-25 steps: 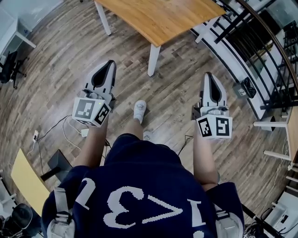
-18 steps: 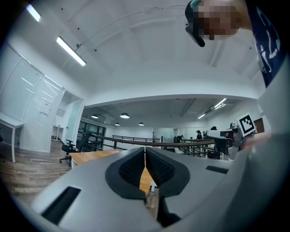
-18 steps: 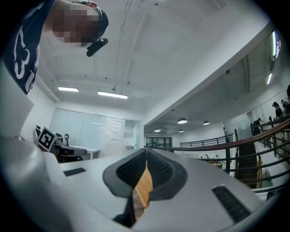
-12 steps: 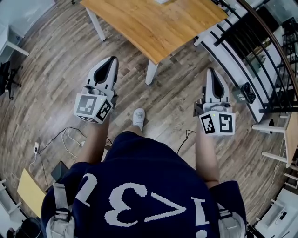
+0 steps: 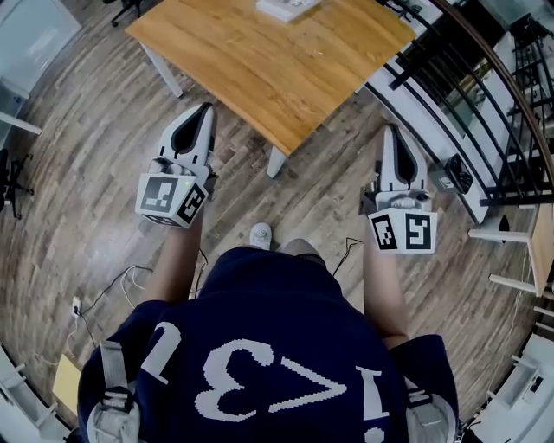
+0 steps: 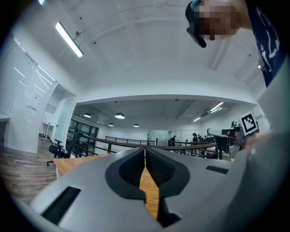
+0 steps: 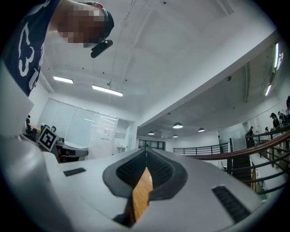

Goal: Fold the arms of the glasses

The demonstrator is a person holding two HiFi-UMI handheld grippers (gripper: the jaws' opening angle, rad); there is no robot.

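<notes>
Left gripper [image 5: 204, 112], right gripper [image 5: 391, 131]: jaws closed, nothing held. I can't spot glasses; maybe on table [image 5: 260, 69] ahead. Expect light, fragile frame. I'd pinch arm gently near hinge.

I am viewing a wooden table [image 5: 277, 60] standing on plank flooring [image 5: 78, 147], a white item [image 5: 287, 7] lying near its far edge, and a black railing [image 5: 430, 54] running along the right.

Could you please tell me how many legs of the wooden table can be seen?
2: one leg under the table's left corner, another under its near corner; others may be hidden.
</notes>
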